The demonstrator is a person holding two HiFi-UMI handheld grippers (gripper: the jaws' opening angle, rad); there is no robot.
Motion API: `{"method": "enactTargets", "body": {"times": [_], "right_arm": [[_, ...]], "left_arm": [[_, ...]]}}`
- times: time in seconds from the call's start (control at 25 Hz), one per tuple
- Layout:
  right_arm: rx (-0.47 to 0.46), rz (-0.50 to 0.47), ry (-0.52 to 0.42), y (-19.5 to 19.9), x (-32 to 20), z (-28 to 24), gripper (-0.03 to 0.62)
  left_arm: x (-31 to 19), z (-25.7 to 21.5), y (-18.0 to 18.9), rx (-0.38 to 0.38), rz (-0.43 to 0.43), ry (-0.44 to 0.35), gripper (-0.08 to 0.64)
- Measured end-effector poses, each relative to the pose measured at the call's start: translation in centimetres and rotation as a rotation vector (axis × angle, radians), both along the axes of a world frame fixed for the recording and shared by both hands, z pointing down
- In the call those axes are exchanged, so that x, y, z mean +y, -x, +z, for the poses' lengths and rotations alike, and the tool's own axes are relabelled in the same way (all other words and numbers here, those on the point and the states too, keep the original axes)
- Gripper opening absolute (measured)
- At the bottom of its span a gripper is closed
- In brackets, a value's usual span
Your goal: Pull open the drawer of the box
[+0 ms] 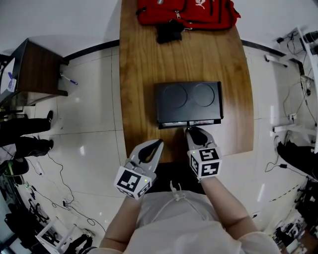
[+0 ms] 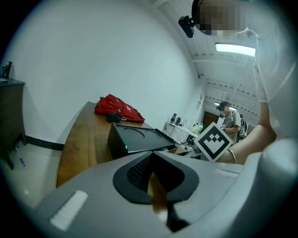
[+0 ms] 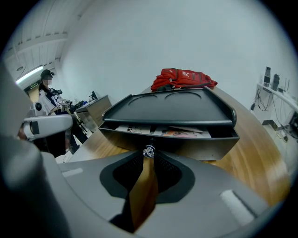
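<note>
A black box with two round recesses in its lid sits mid-table on the wooden table. Its drawer stands a little way out, and printed papers show inside. My right gripper is at the drawer's front, shut on the small shiny drawer knob, which sits between the fingertips in the right gripper view. My left gripper hovers over the table's near edge, left of the box, its jaws together with nothing in them. From the left gripper view the box lies ahead.
A red bag and a dark cloth lie at the table's far end. A dark cabinet stands on the tiled floor to the left, with cables around it. A person stands in the background beside desks.
</note>
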State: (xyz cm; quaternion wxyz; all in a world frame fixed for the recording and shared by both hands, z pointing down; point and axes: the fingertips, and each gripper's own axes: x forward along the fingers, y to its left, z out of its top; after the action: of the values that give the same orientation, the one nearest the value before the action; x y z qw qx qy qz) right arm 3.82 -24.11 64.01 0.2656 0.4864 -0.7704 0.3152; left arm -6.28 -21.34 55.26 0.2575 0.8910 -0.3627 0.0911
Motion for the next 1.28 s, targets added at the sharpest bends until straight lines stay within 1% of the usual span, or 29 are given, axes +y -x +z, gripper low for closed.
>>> {"method": "enactTargets", "body": {"times": [0.36, 0.52, 0.8, 1.04, 1.28], "right_arm": [[0.001, -0.012, 0.033, -0.3, 4.3, 0.6, 0.072], [-0.012, -0.019, 0.06, -0.4, 5.8, 0.6, 0.072], [-0.017, -0.041, 0.102, -0.5, 8.7, 1.2, 0.074], [-0.017, -0.072, 0.103, -0.3, 10.0, 1.1, 0.072], [-0.014, -0.079, 0.085, -0.5, 10.2, 0.9, 0.069]], "left_arm": [[2.2, -0.3, -1.4, 0.003, 0.009, -0.018, 0.002], [2.6, -0.3, -1.3, 0.003, 0.002, -0.022, 0.002], [4.1, 0.1, -0.7, -0.019, -0.01, -0.016, 0.002], [5.1, 0.2, -1.3, -0.02, -0.007, -0.018, 0.002], [5.6, 0.2, -1.7, -0.019, 0.003, -0.019, 0.002]]}}
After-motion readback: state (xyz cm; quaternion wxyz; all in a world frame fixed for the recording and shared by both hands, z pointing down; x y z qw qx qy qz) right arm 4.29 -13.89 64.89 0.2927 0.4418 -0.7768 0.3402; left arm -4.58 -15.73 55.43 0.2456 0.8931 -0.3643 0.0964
